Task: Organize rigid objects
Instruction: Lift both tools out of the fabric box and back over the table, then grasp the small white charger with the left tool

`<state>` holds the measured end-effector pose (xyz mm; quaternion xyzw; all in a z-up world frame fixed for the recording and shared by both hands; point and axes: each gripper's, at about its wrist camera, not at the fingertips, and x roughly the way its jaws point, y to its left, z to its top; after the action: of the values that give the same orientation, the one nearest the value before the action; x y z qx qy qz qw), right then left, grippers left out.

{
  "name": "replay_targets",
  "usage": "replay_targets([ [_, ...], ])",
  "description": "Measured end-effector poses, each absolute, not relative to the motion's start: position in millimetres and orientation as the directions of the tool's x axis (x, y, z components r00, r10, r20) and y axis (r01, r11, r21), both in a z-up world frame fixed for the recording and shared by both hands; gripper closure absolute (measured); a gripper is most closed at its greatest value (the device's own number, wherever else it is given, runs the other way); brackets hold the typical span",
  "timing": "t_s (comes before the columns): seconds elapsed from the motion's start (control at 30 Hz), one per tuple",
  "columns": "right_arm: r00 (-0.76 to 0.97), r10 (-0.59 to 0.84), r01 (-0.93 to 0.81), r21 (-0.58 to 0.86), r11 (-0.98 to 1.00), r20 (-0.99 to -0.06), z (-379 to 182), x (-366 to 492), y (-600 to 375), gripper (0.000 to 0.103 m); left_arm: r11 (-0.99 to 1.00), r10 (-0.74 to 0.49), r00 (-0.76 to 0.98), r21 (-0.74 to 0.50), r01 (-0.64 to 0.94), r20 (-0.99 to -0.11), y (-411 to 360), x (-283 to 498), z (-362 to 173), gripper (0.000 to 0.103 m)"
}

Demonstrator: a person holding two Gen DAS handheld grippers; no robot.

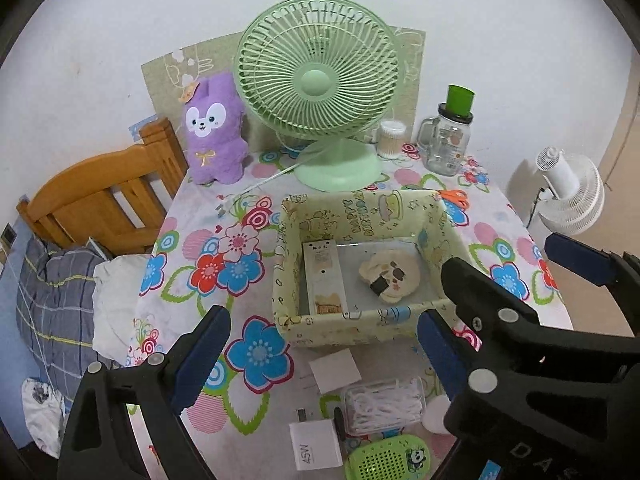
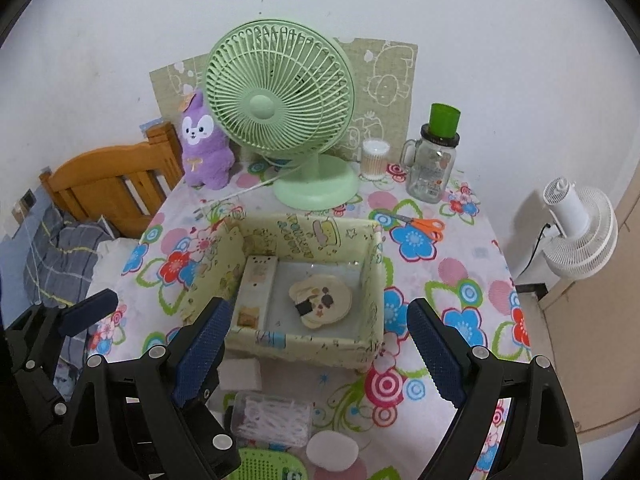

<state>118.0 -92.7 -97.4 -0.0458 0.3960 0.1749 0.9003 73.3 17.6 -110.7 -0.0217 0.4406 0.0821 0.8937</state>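
Hovering near the box (image 2: 304, 336), both claws gape wide and empty: left gripper (image 1: 320, 356), right gripper (image 2: 316, 344). Inside lie a long case (image 2: 256, 292) and a round mirror (image 2: 320, 300).

A white charger (image 1: 316, 445) lying near the front edge of the table carries the marking "45W" on its top face, seen in the left wrist view. The black body of the gripper at the lower right of that same view shows the pale letters "DA", cut off by the frame edge. The yellow box (image 1: 344, 330) has coloured lettering printed on its inner back wall, but it is too small and warped to read.
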Motion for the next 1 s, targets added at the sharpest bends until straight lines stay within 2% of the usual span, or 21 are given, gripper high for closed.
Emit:
replay_targets([
  [0.43,0.600,0.288,-0.354,0.075,0.932,-0.746,-104.9,94.3,-103.8,0.011,0.992,0.110,0.606,0.050,-0.116,-0.787,10.7,47.4,-114.2,0.007],
  [1.0,0.591,0.260,-0.302,0.090,0.949,-0.764,-127.6,81.4,-126.6,0.011,0.992,0.078,0.575,0.007,-0.125,-0.814,11.9,27.6,-138.2,0.008],
])
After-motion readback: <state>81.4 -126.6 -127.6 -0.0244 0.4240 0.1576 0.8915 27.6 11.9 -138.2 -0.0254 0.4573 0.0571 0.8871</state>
